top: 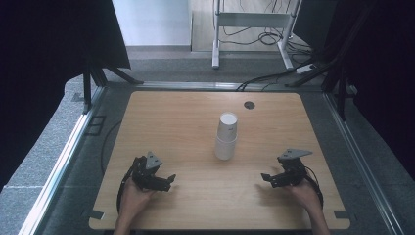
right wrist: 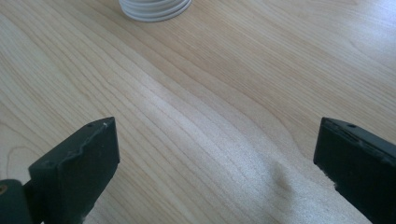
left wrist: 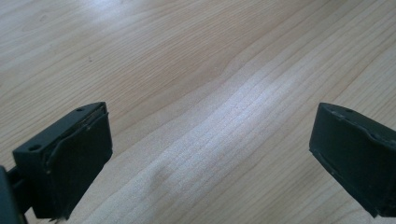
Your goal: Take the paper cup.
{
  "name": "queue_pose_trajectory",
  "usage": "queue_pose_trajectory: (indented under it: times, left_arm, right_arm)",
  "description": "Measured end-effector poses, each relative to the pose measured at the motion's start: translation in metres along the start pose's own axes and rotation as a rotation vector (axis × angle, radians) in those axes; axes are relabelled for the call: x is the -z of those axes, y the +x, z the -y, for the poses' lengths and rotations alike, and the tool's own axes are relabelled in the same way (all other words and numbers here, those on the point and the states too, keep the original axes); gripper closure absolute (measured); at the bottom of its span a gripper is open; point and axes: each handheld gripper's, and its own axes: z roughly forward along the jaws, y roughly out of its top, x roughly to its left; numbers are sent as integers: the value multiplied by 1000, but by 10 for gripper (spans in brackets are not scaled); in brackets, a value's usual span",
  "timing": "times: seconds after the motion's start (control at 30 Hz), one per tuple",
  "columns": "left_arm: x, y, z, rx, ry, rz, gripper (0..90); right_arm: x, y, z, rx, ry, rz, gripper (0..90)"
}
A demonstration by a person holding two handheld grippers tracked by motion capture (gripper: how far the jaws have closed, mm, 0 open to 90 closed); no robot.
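Stack of white paper cups [top: 226,136] stands upright mid-desk, slightly right of center, between the two hands and farther from the person. Right gripper view cuts it off at the top edge: just the ribbed bottom rims of the stack [right wrist: 155,9], rest out of frame. Cup count hard to make out from the high view. Both sets of tongs are small and dark there, so jaw detail comes from the gripper views. Left tongs [top: 168,180]: jaws wide apart, nothing between them, bare wooden desk [left wrist: 196,93] under them. Right tongs [top: 265,179]: also wide, holding nothing, aimed toward the cup stack but well apart from it. Both hands rest low at the near desk edge, left [top: 134,196] and right [top: 306,193]. Small dark round cap [top: 249,105] near the far edge.
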Motion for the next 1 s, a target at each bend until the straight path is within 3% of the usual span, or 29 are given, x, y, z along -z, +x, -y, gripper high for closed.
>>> queue_pose_trajectory:
  times: [0.5, 0.77, 1.0]
  left_arm:
    - [-4, -1, 0, 5, 12, 31, 0]
    - [-5, 0, -1, 37, -6, 76, 0]
    - [-6, -3, -7, 19, -4, 82, 0]
  right_arm:
    - [0, 1, -1, 6, -1, -16, 5]
    - [0, 3, -2, 7, -5, -33, 5]
    - [4, 4, -5, 14, -21, -33, 5]
